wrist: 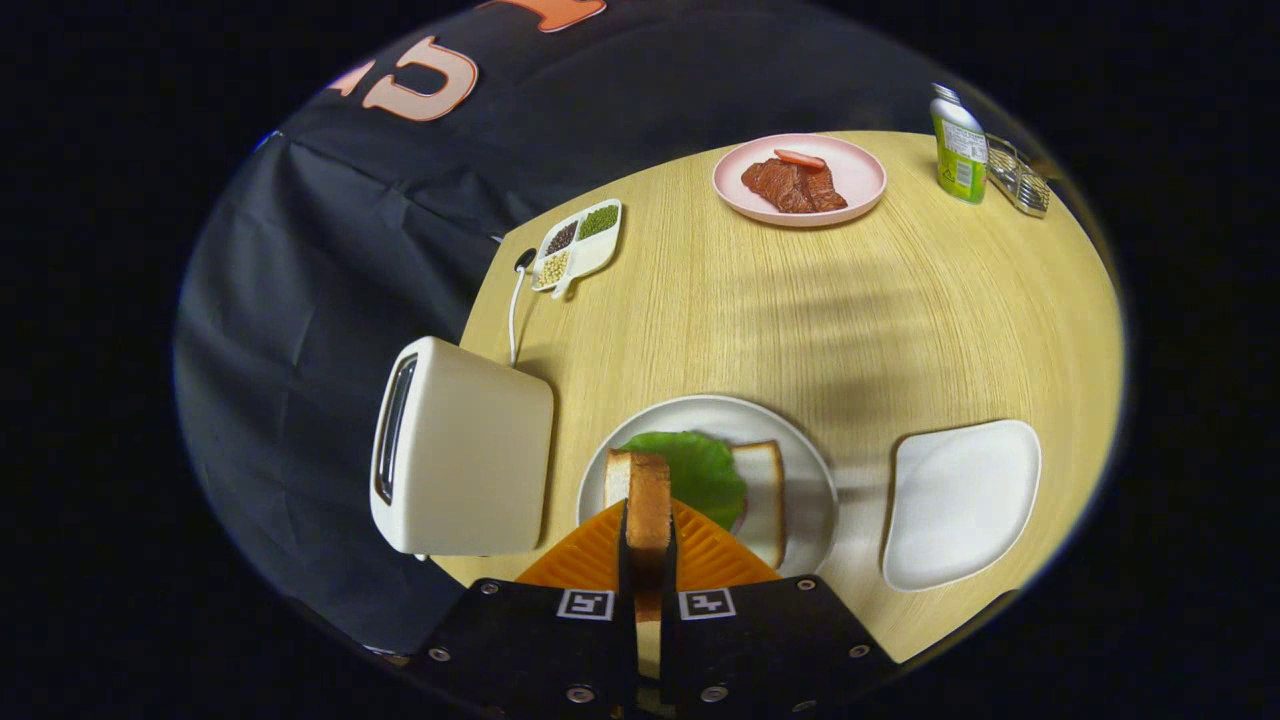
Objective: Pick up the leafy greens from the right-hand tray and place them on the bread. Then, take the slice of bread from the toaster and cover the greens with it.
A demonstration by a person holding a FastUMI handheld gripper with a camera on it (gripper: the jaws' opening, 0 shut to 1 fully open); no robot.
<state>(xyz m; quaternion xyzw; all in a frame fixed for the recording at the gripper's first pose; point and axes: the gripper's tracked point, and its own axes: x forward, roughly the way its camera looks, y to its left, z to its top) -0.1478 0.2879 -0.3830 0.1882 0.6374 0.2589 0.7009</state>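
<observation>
My fingers [648, 540] are pinching a slice of bread [647, 510] edge-on, one finger pressed against each flat side, so the crust edge faces me. The slice stands upright, held above the near rim of a round white plate [800, 450].

On that plate, just beyond the fingers: the leafy greens [700, 470] lie on a second bread slice [765, 490], which sticks out past the leaf to the right. The greens cover most of that lower slice. Whether the held slice touches the greens I cannot tell.

To the left of the plate, just beside it, stands the toaster [460, 450], cream-coloured, slot facing left, with its cord [514, 310] running off toward the back of the counter [850, 300].

To the right of the plate, a white rounded tray [960, 500], apart from it.

Farther back: a divided dish of beans [578, 245] near the cord; a pink plate [800, 180] holding slices of meat; a green bottle [960, 145] beside a small wire rack [1018, 175] at the far right.
</observation>
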